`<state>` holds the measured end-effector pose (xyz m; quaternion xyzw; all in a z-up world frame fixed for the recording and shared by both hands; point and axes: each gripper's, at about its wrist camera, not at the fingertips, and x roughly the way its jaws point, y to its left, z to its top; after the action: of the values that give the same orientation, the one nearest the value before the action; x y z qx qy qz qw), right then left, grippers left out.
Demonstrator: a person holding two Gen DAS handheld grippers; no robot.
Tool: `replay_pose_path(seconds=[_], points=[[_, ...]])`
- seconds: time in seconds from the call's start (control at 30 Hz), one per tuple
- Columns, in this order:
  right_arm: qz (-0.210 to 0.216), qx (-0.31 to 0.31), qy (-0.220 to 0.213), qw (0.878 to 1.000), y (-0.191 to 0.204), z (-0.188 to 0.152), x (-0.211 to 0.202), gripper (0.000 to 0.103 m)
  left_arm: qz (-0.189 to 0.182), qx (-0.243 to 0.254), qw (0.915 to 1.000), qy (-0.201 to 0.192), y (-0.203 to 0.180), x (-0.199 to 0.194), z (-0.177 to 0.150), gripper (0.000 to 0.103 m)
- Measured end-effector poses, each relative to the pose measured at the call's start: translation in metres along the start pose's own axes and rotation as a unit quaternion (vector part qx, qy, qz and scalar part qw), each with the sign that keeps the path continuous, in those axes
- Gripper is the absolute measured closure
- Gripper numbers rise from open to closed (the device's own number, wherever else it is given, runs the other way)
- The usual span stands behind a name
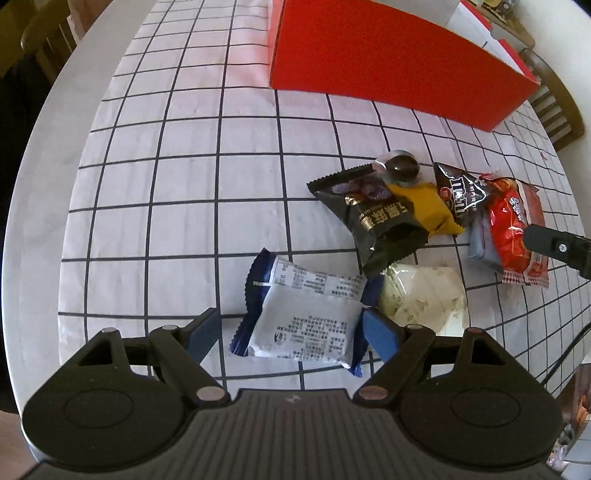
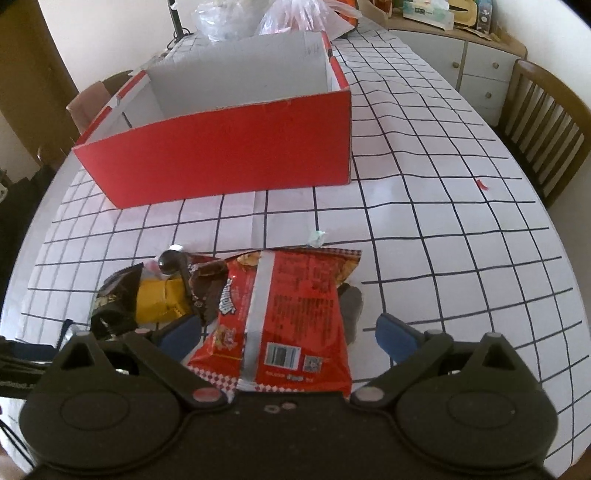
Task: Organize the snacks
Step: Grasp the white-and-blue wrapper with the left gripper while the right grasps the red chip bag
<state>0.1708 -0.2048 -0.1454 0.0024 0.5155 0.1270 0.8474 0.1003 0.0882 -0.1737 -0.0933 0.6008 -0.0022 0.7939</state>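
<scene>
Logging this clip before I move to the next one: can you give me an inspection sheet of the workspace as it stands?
Surface: table under a white cloth with a dark grid.
Job's things: red box, open top, interior visible looks empty; loose snacks in front of it: white-and-blue packet, black packet, yellow packet, red packet, pale packet.
Clutter: small paper scrap; plastic bags behind the box.
Grippers: left claw open around the white-and-blue packet; right claw open around the red packet.
Cables: dark cable at the table edge.
Surroundings: wooden chair, cabinet.
</scene>
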Motion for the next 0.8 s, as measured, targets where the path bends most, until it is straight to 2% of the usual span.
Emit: replay_pose_path(seconds=[0.2, 0.3, 0.4, 0.5, 0.67, 0.73, 0.8], points=[[-0.014, -0.018, 0.001, 1.0, 0.008, 0.0, 0.008, 0.01, 0.014, 0.015, 0.9998, -0.007, -0.01, 0.002, -0.002, 0.019], [-0.014, -0.029, 0.001, 1.0, 0.013, -0.001, 0.009, 0.022, 0.028, 0.031, 0.999, -0.013, -0.015, 0.002, -0.006, 0.021], [-0.02, -0.035, -0.001, 0.999, 0.015, -0.003, 0.009, 0.026, 0.042, 0.059, 0.9971, -0.023, -0.023, 0.0, -0.013, 0.028], [-0.021, -0.032, -0.006, 0.999, 0.014, -0.004, 0.007, 0.03, 0.038, 0.07, 0.9964, -0.03, -0.025, -0.003, -0.015, 0.039], [-0.02, -0.028, -0.013, 0.999, 0.012, -0.006, 0.003, 0.034, 0.035, 0.065, 0.9966, -0.036, -0.021, -0.007, -0.013, 0.063], [-0.019, -0.025, -0.015, 0.999, 0.011, -0.007, 0.0, 0.036, 0.03, 0.054, 0.9975, -0.035, -0.019, -0.008, -0.012, 0.065], [-0.019, -0.02, -0.017, 0.999, 0.01, -0.008, -0.003, 0.037, 0.028, 0.046, 0.9979, -0.036, -0.018, -0.01, -0.013, 0.072]])
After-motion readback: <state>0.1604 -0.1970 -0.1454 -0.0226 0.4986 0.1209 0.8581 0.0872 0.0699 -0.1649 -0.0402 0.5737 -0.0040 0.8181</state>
